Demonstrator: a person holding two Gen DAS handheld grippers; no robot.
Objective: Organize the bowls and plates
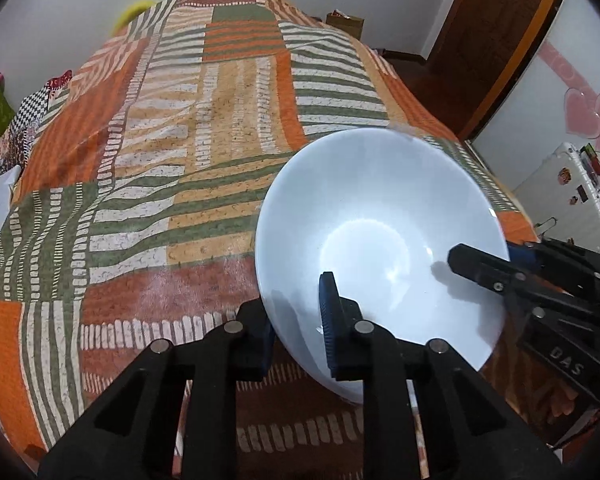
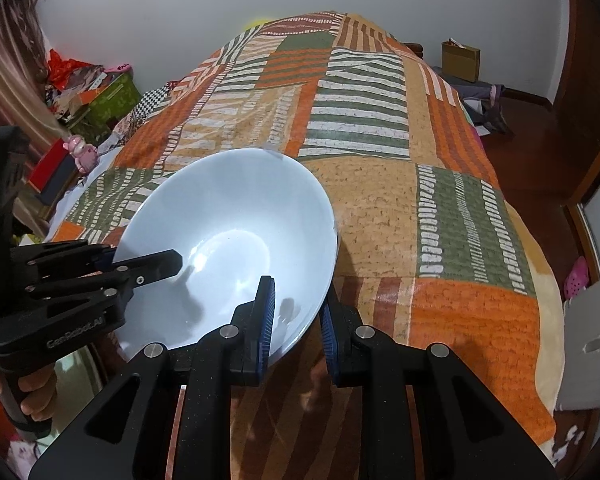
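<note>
You have the white bowl [image 1: 380, 232] pinched from both sides above the patchwork bedspread [image 1: 180, 160] on the bed. Your left gripper [image 1: 296, 320] is clamped on its near-left rim, one finger inside, one outside. Your right gripper [image 2: 296, 320] is clamped on the opposite rim the same way. The bowl tilts, its mouth toward you.
</note>
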